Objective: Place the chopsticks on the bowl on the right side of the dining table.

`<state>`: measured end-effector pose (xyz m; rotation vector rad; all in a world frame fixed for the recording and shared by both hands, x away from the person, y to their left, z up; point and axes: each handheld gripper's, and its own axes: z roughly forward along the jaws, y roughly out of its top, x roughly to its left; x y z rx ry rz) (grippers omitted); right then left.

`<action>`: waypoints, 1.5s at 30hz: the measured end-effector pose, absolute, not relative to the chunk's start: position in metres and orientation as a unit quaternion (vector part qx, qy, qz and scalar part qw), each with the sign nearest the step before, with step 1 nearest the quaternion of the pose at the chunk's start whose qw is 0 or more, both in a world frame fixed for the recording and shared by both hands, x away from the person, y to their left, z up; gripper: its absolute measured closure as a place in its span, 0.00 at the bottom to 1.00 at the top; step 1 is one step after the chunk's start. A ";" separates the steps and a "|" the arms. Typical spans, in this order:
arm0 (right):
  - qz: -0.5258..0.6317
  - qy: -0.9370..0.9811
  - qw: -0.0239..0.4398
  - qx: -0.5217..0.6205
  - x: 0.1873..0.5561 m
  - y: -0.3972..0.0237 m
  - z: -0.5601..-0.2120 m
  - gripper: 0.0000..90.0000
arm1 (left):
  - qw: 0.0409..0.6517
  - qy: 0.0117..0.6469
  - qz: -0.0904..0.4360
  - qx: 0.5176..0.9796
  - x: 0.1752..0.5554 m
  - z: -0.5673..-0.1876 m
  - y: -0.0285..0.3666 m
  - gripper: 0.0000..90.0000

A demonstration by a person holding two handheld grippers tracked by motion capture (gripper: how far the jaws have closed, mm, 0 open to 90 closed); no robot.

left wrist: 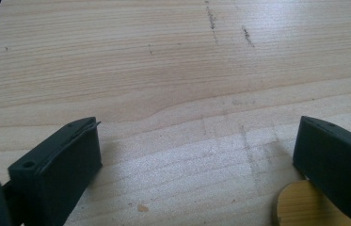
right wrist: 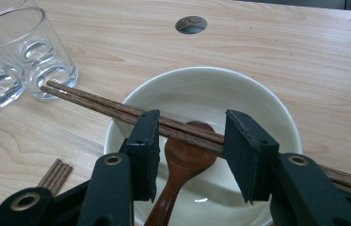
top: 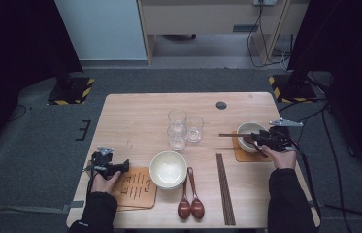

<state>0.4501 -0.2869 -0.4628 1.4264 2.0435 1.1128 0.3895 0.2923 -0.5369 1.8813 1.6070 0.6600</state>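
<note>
On an orange coaster at the table's right stands a white bowl with a brown wooden spoon in it. A pair of dark chopsticks lies across its rim, one end sticking out toward the glasses. My right gripper hovers over the bowl, open, with its jaws standing just in front of the chopsticks. My left gripper rests low over the table's left side, open and holding nothing, with a wooden coaster by one jaw.
Three clear glasses stand mid-table. In front of them are a larger cream bowl, two brown spoons and another bundle of chopsticks. The patterned coaster lies at the front left. A cable hole is near the far edge.
</note>
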 end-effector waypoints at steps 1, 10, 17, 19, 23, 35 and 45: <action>0.399 0.733 0.205 0.512 0.450 -0.287 -0.463 0.62 | 0.286 0.601 0.247 0.704 0.390 -0.537 0.292 0.00; 0.395 0.732 0.207 0.515 0.451 -0.289 -0.465 0.62 | 0.286 0.601 0.247 0.704 0.390 -0.537 0.292 0.00; 0.393 0.732 0.210 0.515 0.451 -0.290 -0.465 0.62 | 0.286 0.601 0.247 0.704 0.390 -0.537 0.292 0.00; 0.393 0.732 0.210 0.515 0.451 -0.290 -0.465 0.62 | 0.287 0.601 0.247 0.704 0.390 -0.537 0.292 0.00; 0.393 0.732 0.211 0.515 0.451 -0.290 -0.465 0.62 | 0.286 0.601 0.247 0.704 0.390 -0.537 0.292 0.00; 0.419 0.725 0.216 0.502 0.444 -0.296 -0.450 0.59 | 0.286 0.601 0.247 0.704 0.390 -0.537 0.292 0.00; 0.438 0.728 0.225 0.476 0.436 -0.293 -0.425 0.54 | 0.286 0.601 0.247 0.704 0.390 -0.537 0.292 0.00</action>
